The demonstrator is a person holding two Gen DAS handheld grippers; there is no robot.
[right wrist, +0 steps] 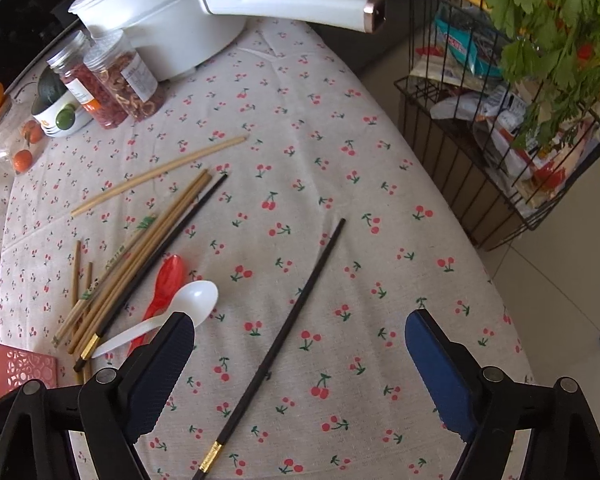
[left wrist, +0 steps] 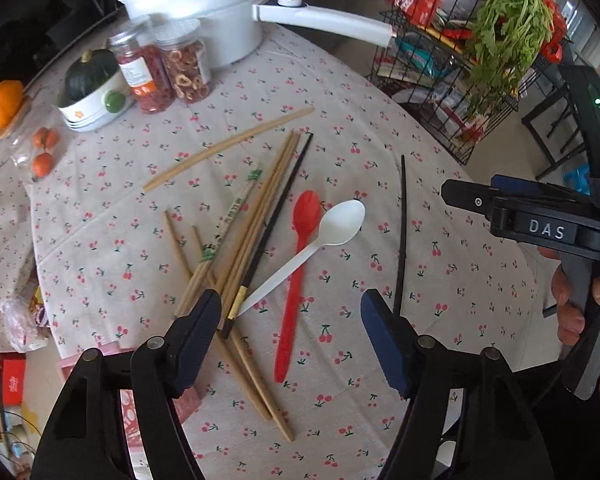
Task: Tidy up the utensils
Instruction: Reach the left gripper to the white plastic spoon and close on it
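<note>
Lying loose on the cherry-print tabletop [right wrist: 300, 128]: a heap of bamboo chopsticks [left wrist: 244, 236] with one black chopstick [left wrist: 278, 216] along its right edge, a red spork [left wrist: 296, 272] and a white spoon [left wrist: 308, 252] crossing it. Second black chopstick [right wrist: 284, 336] well apart to the right, between the spread fingers of the right hand-held gripper [right wrist: 300, 364]. Left hand-held gripper [left wrist: 292, 332] spread wide, holding nothing, above the heap's near end. White pot [left wrist: 204, 8] and two jars [left wrist: 160, 68] at far edge.

Kitchen clutter on a cherry-print tablecloth [right wrist: 300, 160]
White pot [left wrist: 196, 4], 2 jars [left wrist: 164, 72], squash [left wrist: 90, 74], wire rack [right wrist: 500, 160] holding greens [left wrist: 504, 12].
</note>
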